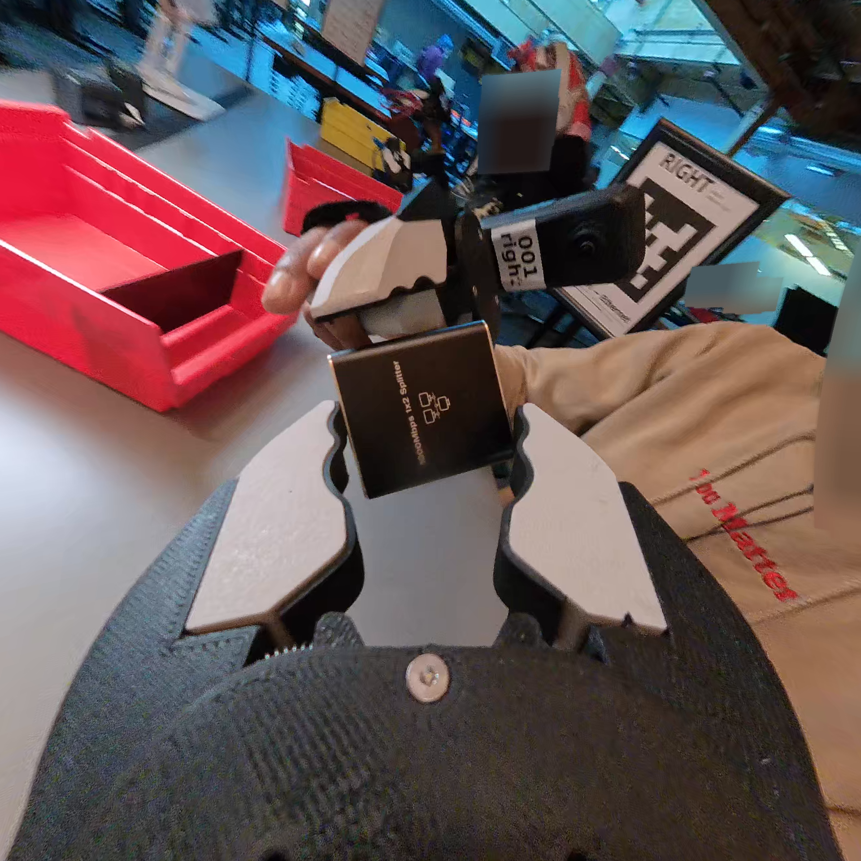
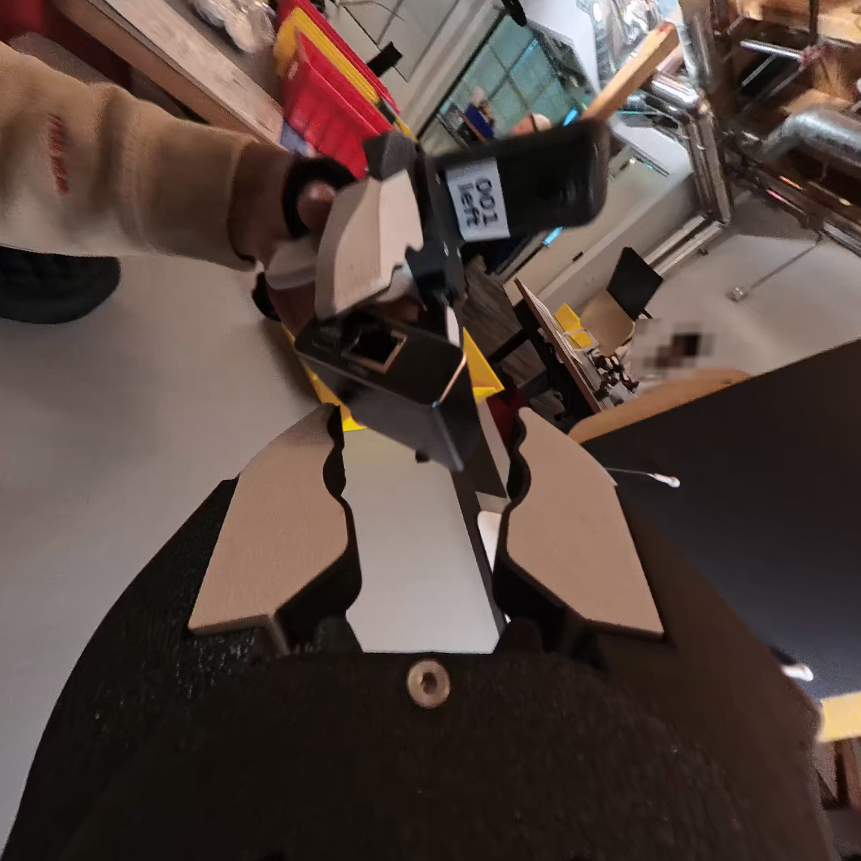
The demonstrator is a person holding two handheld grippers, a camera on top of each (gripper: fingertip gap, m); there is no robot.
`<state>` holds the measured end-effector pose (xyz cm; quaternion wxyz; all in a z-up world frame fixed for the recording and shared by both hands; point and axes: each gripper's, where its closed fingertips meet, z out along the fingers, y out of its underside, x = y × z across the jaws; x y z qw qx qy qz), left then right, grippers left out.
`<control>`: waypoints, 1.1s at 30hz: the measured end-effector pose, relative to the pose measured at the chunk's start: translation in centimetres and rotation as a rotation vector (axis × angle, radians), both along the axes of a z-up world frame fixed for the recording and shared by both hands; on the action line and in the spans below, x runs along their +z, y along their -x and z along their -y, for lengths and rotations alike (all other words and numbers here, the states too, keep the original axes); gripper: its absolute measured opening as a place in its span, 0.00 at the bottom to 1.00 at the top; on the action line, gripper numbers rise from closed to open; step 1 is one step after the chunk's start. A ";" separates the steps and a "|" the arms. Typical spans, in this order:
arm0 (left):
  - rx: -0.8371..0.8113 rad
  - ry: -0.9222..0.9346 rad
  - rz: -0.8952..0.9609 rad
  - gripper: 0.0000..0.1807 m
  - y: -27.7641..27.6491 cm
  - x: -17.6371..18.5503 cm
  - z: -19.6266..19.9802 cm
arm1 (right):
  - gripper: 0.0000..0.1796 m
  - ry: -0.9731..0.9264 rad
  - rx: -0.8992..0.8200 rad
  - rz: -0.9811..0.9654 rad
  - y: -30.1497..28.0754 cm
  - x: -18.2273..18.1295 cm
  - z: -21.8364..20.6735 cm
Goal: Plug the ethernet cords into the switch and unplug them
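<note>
Switch (image 1: 421,414) between both hand-held grippers; red bin (image 1: 116,261) beside.

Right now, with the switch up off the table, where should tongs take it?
Clamp the switch across its flat, parallel side walls, coming in lengthwise from the end opposite the open port, as the left tongs seem to. That keeps the port face clear.

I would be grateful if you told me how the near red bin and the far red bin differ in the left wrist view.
The near red bin shows a black divider across its inside; the far red bin shows none. The near red bin is in almost full view at the left, while the far red bin is partly hidden behind the hand. The near one fills far more of the picture. Both are red, open-topped and rest on the grey table.
</note>
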<state>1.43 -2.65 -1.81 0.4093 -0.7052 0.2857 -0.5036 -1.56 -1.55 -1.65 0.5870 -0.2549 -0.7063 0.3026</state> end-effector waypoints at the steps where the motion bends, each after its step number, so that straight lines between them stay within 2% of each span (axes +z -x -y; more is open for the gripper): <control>1: -0.036 0.018 0.011 0.38 -0.5 -0.3 0.3 | 0.38 -0.008 0.025 0.020 -0.1 -0.2 0.6; 3: -0.092 0.031 0.044 0.38 -1.1 -0.3 0.8 | 0.31 -0.048 0.069 0.047 -0.5 -0.6 1.5; 6: -0.148 0.047 0.106 0.38 -1.5 0.1 1.3 | 0.29 -0.050 0.092 0.044 -1.0 -0.3 1.9; 13: -0.135 0.057 0.154 0.38 -1.5 0.6 1.2 | 0.28 -0.061 0.062 0.032 -1.1 0.2 1.7; 15: -0.133 0.069 0.185 0.38 -1.2 1.0 1.2 | 0.21 -0.090 0.034 0.011 -1.3 0.6 1.3; 18: -0.086 0.094 0.260 0.36 -0.2 1.7 0.3 | 0.17 -0.075 0.006 0.015 -1.3 0.6 0.7; 21: -0.061 0.103 0.252 0.36 -0.1 1.6 0.0 | 0.17 -0.062 0.012 0.028 -1.3 0.3 0.5; 23: 0.008 0.040 0.227 0.35 0.6 1.9 -0.6 | 0.15 -0.029 0.010 0.041 -1.5 0.3 0.1; 25: 0.083 -0.099 0.206 0.35 1.8 3.2 -0.8 | 0.15 0.009 0.000 0.048 -1.9 0.7 -0.5; 27: 0.172 -0.239 0.105 0.33 2.6 3.9 -0.7 | 0.15 0.058 -0.006 0.090 -2.5 0.6 -1.1; 30: 0.290 -0.389 -0.203 0.33 2.7 3.0 -1.0 | 0.15 0.128 -0.012 0.149 -3.1 0.5 -1.8; 33: 0.314 -0.480 -0.438 0.31 1.4 1.7 -1.0 | 0.15 0.126 -0.077 0.279 -3.3 -1.3 -2.6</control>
